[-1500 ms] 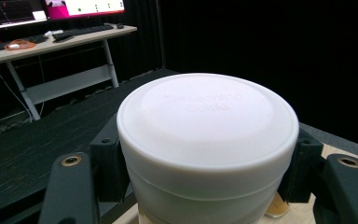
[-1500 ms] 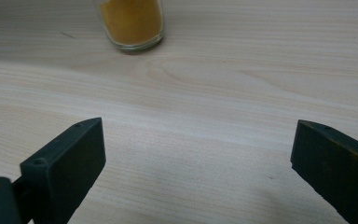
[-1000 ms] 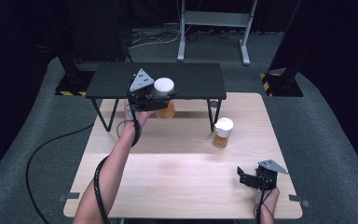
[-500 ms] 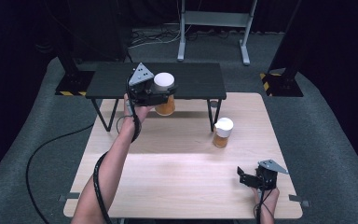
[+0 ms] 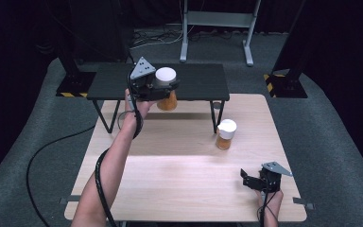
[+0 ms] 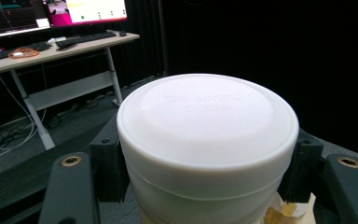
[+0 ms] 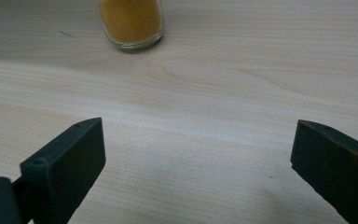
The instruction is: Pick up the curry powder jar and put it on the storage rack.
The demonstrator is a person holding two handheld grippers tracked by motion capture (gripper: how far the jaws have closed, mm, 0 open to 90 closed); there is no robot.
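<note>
My left gripper is shut on a glass seasoning jar with a white lid and orange powder inside, held in the air by the front edge of the black shelf. In the left gripper view the white lid sits upright between the two black jaws. A second jar of the same kind stands on the wooden table, right of centre. My right gripper rests low near the table's front right corner, open, with nothing between its jaws; its view shows the second jar ahead.
The black shelf stands on thin legs across the back of the table. Grey carpet surrounds the table, with a cable on the left. A metal stand is behind.
My left gripper has carried the jar slightly up and toward the shelf. The right gripper has stayed where it was.
</note>
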